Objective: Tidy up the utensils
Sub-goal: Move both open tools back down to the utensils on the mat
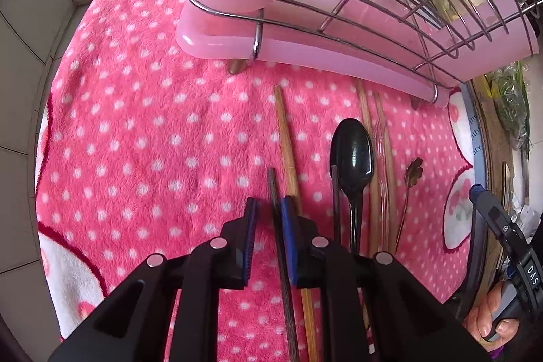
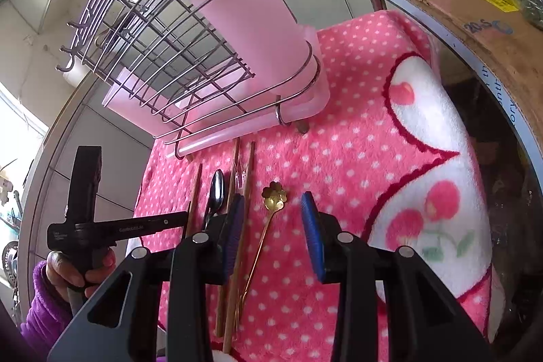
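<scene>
Blue-padded left gripper (image 1: 268,212) sits narrowed around a dark chopstick (image 1: 276,226) lying lengthwise away from it toward the pink rack (image 1: 305,33), while the right gripper (image 2: 271,236) hovers half-open, empty, over the gold spoon (image 2: 268,219).

Fluffy fleece blanket (image 1: 152,131); glossy black spoon (image 1: 353,155); wooden chopsticks (image 1: 286,151); shiny wire rack (image 2: 152,56); matt pink plastic cup (image 2: 251,19).
</scene>
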The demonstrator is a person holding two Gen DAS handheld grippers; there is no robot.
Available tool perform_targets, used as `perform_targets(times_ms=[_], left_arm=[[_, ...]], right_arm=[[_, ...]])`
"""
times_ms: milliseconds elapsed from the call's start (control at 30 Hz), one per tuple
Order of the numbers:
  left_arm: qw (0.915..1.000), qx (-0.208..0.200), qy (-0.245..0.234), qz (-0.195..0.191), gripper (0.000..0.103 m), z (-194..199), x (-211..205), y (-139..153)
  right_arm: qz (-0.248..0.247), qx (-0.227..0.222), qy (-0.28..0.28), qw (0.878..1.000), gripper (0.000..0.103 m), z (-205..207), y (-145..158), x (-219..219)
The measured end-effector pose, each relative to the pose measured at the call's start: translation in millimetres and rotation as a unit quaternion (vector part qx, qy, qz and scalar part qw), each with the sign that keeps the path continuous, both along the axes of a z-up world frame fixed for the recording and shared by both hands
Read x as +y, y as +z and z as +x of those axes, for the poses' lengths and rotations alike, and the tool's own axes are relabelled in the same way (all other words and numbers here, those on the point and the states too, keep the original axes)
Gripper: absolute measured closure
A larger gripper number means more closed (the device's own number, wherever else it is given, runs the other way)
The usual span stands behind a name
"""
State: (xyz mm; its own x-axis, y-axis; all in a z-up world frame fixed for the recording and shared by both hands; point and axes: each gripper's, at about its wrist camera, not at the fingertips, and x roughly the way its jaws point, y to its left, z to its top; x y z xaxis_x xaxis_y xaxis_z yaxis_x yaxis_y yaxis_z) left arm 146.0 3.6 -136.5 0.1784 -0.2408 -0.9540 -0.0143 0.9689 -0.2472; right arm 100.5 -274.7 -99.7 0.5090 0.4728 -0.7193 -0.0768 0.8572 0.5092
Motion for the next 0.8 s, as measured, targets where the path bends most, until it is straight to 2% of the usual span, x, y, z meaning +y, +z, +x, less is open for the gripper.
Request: perform_targets(times_ms=[200, 267, 367, 533, 700, 800], left_arm=[[0.9973, 0.002, -0.036, 0.064, 0.088, 8, -35, -4], [0.9953, -0.007, -0.049, 0.084, 0.094, 8, -42, -4], [0.9951, -0.012, -0.053, 0.083, 0.099, 7, -44, -2], [0.9970, -0.018, -0.023, 0.072, 0.099, 3, -17, 7], [0.9976, -0.011, -0.011, 0.068, 0.099, 7, 2, 6], [0.9978, 0.009, -0.025, 0.060, 0.099, 12, 3, -2]], right_arm=[[0.002, 0.008, -0.001, 1.000, 0.068, 3, -5, 1], [0.002, 0.011, 0.000, 1.000, 0.068, 4, -6, 2], [-0.003, 0.012, 0.001, 1.000, 0.068, 3, -5, 3], [-0.002, 0.023, 0.005, 1.000, 0.068, 7, -8, 2], [0.015, 0.058, 0.018, 0.998, 0.068, 24, -20, 7], [0.013, 0.085, 0.031, 0.996, 0.068, 36, -30, 15]])
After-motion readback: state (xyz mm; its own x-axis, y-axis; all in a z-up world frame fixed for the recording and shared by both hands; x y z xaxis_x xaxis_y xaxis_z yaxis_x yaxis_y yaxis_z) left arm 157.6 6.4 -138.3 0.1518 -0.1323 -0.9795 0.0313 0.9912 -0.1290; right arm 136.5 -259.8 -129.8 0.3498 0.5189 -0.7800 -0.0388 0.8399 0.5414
